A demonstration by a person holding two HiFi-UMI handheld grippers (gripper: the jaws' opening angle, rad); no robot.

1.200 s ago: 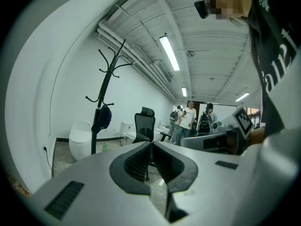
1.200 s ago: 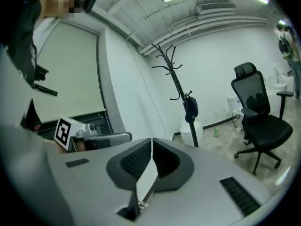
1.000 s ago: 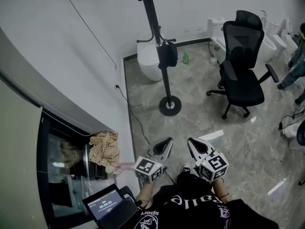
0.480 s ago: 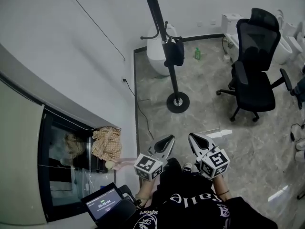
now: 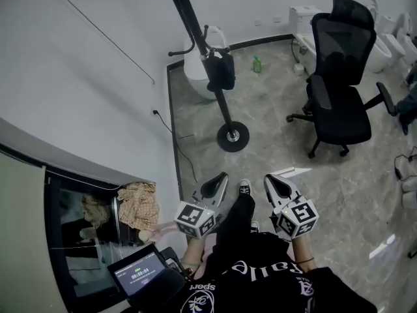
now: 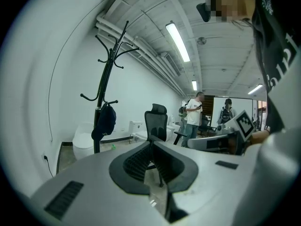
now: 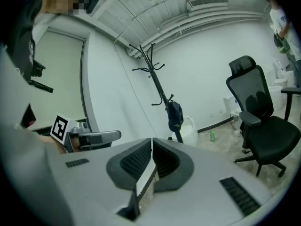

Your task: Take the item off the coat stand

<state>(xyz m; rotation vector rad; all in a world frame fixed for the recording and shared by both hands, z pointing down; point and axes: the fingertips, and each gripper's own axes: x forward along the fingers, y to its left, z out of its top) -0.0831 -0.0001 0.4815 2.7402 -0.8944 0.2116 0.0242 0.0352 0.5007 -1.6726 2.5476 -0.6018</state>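
Left hand-held gripper [image 5: 220,177] closed | dark item [image 5: 221,70], possibly a cap, on coat stand [image 5: 232,136]

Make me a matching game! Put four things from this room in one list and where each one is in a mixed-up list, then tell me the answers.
Things:
1. dark cap
2. green bottle
3. office chair
4. checked cloth

Places:
A. beside the dark window, at the left
B. on its wheels, at the right
C. hanging on the coat stand
D. standing small on the floor near the far wall

Pairs: 1-C, 2-D, 3-B, 4-A
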